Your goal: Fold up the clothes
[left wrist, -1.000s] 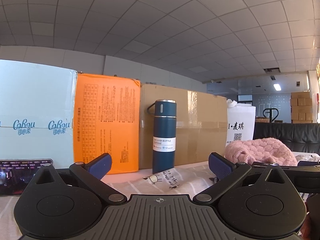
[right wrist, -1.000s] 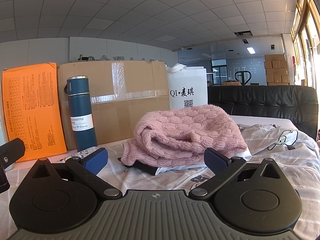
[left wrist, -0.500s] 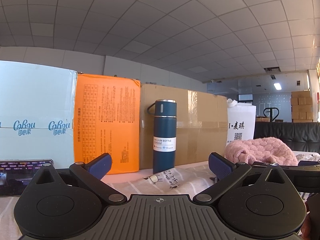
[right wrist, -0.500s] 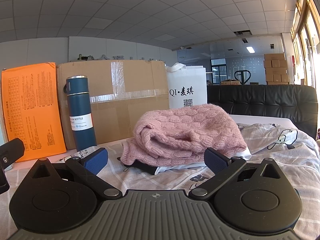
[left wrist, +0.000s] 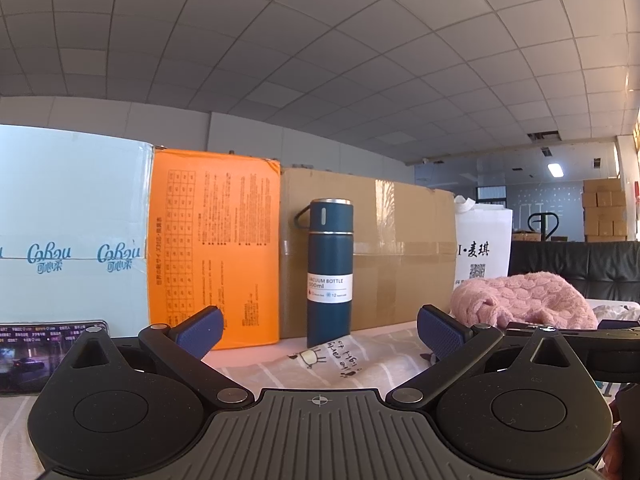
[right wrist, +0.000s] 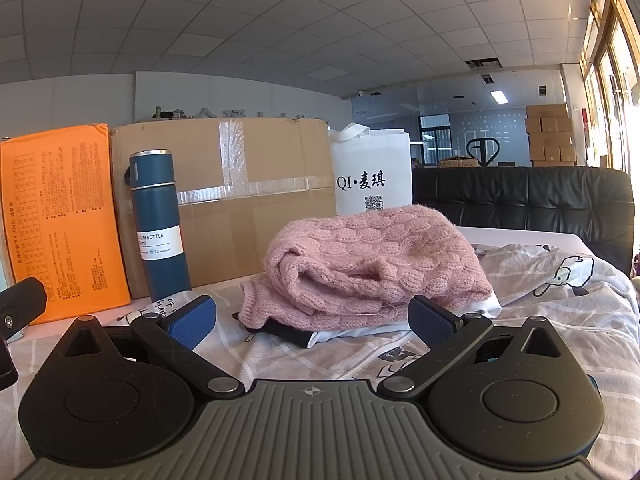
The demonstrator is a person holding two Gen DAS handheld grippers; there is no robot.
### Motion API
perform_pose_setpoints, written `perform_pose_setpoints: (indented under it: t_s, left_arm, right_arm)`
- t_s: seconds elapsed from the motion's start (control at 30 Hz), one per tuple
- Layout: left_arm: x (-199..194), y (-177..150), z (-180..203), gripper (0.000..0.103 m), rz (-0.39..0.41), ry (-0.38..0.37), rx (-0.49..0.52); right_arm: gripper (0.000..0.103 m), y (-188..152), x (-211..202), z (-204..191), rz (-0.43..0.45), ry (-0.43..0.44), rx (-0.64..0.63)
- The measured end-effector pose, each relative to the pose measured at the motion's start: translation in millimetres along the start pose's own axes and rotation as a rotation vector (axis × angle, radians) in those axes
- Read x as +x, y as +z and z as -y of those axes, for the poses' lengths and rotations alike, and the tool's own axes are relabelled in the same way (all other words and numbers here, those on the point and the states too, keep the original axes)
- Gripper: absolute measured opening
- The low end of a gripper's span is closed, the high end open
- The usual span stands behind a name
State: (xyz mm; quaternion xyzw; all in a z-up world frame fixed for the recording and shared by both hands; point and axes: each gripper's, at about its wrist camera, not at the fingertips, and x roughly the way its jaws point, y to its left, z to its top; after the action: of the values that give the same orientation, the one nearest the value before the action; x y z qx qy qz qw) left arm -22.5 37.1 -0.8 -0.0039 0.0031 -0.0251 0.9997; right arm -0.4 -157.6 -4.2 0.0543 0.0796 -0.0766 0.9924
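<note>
Sweater: pink sweater (right wrist: 372,264) sits bunched on a small clothes pile on the printed sheet (right wrist: 560,300), in front of the white bag (right wrist: 372,172).
Hidden: the dark cloth (right wrist: 288,334) under it mostly cannot be seen.
Right gripper (right wrist: 312,320): low over the sheet, fingers wide apart, holding nothing.
Left gripper (left wrist: 320,330): level, fingers wide apart, holding nothing, pointing at the blue bottle (left wrist: 330,272).
Left view only: phone (left wrist: 44,348), pale blue box (left wrist: 72,224).
</note>
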Motion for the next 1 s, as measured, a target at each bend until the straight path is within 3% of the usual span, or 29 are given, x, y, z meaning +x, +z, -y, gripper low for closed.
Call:
perform_pose_setpoints:
  t_s: [0.37,0.73,1.0]
  left_arm:
    - [2.3,0.1,1.1,0.103,-0.012,0.015,0.008]
    - [-2.1,-0.2,-2.8,0.103,0.005,-0.045,-0.021]
    - [0.5,0.0,-1.7,0.103,-0.011,-0.016,-0.02]
  right_arm:
    - [0.103,0.0,0.0,-0.7,-0.002,0.0,0.0]
    - [0.103,0.6,0.4,-0.8,-0.004,0.001,0.003]
    - [0.103,0.2,1.2,-0.7,-0.007,0.002,0.002]
